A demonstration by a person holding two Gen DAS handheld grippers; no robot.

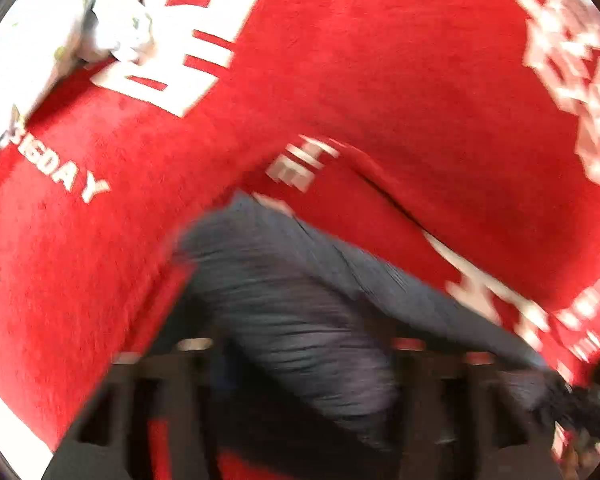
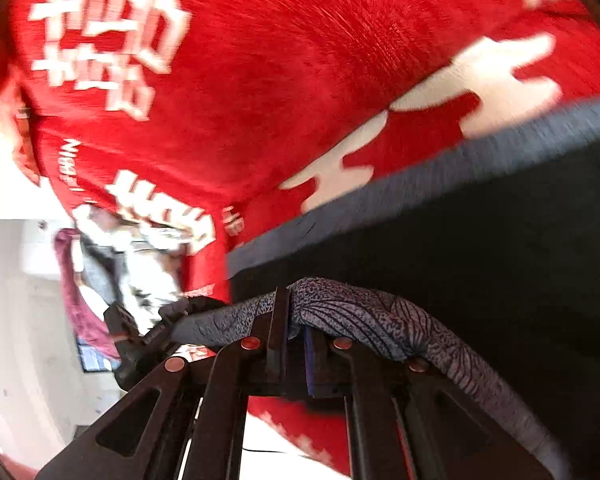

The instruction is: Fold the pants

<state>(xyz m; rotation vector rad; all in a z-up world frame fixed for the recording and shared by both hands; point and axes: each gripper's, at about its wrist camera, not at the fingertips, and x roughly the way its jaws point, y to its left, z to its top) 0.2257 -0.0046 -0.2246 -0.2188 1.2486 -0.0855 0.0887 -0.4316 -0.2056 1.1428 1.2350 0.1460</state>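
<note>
Pants [image 2: 380,320], grey-blue and ribbed, hung bunched over a red blanket [image 2: 260,80]. The right gripper [image 2: 296,332] pinched a fold between narrow jaws. Left gripper [image 1: 300,360]: blurred, probably clamping cloth too, though I couldn't tell. Only the left view showed white fabric [image 1: 60,20] at 10 o'clock.

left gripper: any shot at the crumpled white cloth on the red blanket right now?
Probably not as things stand. The left gripper looks clamped on the grey-blue pants, though blurred, and the crumpled white cloth lies far across the red printed blanket.
</note>
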